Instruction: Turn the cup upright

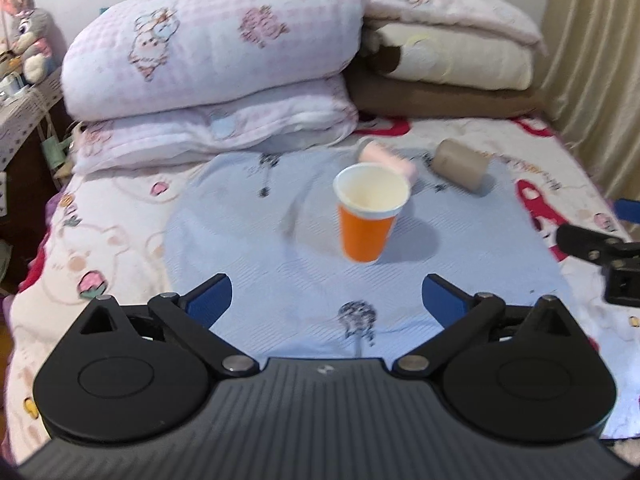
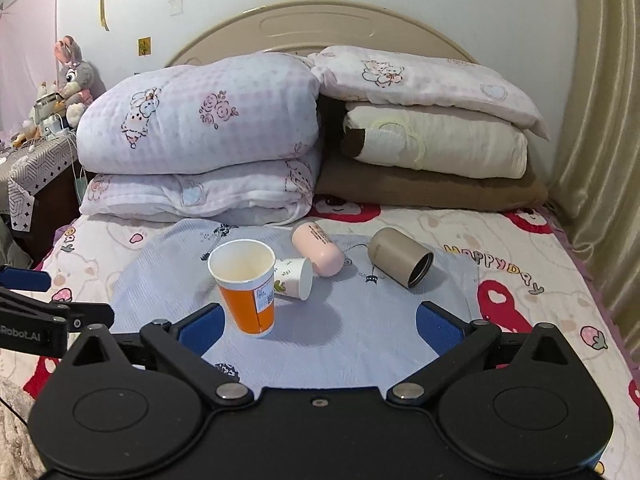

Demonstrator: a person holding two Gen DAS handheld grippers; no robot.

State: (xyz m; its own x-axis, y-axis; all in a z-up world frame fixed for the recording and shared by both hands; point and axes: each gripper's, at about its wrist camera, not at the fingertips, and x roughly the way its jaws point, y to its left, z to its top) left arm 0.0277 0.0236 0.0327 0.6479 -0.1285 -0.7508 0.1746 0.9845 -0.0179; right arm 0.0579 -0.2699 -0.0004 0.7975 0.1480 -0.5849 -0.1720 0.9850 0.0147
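Presently: orange cup (image 2: 248, 288) upright on blue cloth (image 2: 360, 344), mouth up | white paper cup (image 2: 295, 279) on its side behind it, mouth facing right, possibly touching | right gripper (image 2: 320, 328) nearer, jaws wide, empty | left gripper (image 1: 327, 300) wide, empty.

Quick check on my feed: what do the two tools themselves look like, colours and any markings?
Both match: the left tool and right tool have black linkage arms with silver pivot pins, round black housings, a ribbed dark grey body and blue finger pads. Seen from the right wrist, the left tool's side bears white lettering ending "Robot.AI". No cables or sleeves show.
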